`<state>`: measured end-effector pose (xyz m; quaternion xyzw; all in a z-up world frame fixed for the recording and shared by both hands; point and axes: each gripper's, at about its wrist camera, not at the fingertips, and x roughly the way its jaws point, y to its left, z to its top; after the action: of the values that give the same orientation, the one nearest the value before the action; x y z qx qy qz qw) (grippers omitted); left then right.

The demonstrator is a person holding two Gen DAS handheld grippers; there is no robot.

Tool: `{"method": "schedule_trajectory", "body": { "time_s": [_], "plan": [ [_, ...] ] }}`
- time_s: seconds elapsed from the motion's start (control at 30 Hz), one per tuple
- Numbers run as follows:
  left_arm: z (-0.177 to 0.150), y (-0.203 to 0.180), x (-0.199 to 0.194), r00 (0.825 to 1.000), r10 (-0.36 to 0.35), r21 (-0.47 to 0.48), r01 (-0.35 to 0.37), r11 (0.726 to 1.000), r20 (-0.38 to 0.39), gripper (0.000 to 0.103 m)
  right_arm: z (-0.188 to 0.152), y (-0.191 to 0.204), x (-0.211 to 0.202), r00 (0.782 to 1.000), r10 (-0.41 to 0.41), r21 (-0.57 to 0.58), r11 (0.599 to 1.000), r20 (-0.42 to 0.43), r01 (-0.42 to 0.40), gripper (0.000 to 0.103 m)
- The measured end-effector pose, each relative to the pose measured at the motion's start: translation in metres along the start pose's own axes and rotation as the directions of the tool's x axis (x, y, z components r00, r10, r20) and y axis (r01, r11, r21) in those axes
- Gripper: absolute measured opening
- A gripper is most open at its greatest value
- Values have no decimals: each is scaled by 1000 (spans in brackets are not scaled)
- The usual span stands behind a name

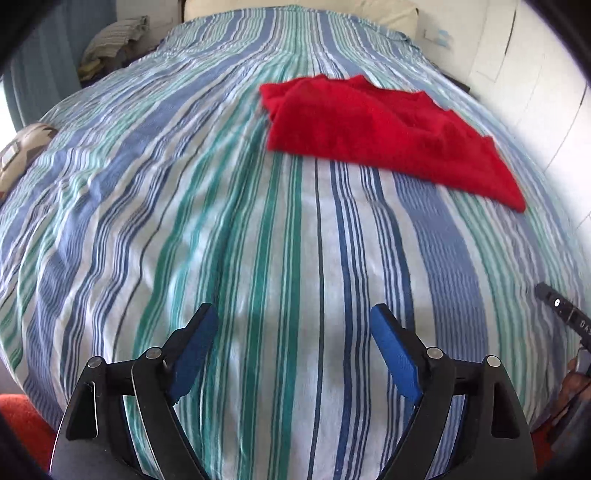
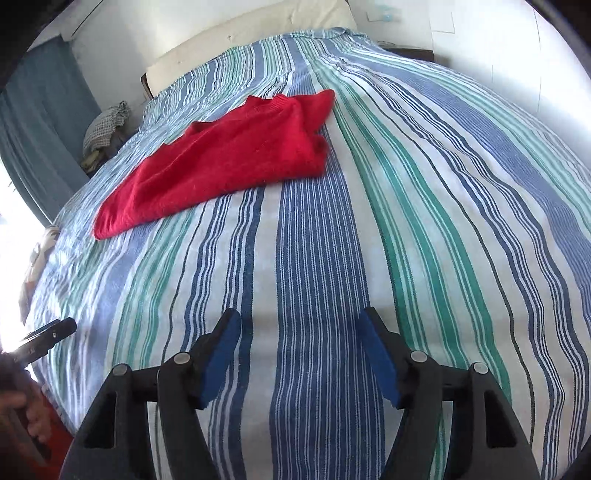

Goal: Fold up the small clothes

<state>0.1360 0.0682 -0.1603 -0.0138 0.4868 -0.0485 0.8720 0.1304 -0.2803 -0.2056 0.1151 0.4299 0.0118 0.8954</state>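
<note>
Red sweater (image 1: 384,136) lies folded on striped bedspread (image 1: 258,229), upper right of left wrist view; long axis runs upper left to lower right. Left gripper (image 1: 293,317) and right gripper (image 2: 299,321) both w/ jaws apart, nothing between. Cream headboard (image 2: 258,33) at top, blue curtain (image 2: 40,122) at left.

— What's the garment?
— A red knit sweater (image 1: 373,129), lying folded and flat on the striped bedspread (image 1: 258,258).
— Where in frame?
— Upper right in the left wrist view, upper left in the right. One end looks bunched, perhaps sleeves; the blur hides it.
</note>
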Motion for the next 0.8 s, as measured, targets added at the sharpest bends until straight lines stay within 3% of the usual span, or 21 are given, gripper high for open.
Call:
{"method": "schedule_trajectory", "body": {
  "time_s": [0.13, 0.5, 0.8],
  "plan": [
    [-7, -4, 4, 1000, 18, 24, -18, 1000, -9, 86, -3, 7, 8, 999, -36, -50, 998, -12, 35, 76],
    [-9, -6, 14, 1000, 5, 25, -4, 1000, -31, 91, -13, 11, 16, 998, -57, -102, 993, 28, 59, 83],
    [-25, -17, 27, 1000, -2, 136, 2, 991, -1, 101, -17, 19, 21, 996, -77, -163, 983, 34, 81, 90]
  ]
}}
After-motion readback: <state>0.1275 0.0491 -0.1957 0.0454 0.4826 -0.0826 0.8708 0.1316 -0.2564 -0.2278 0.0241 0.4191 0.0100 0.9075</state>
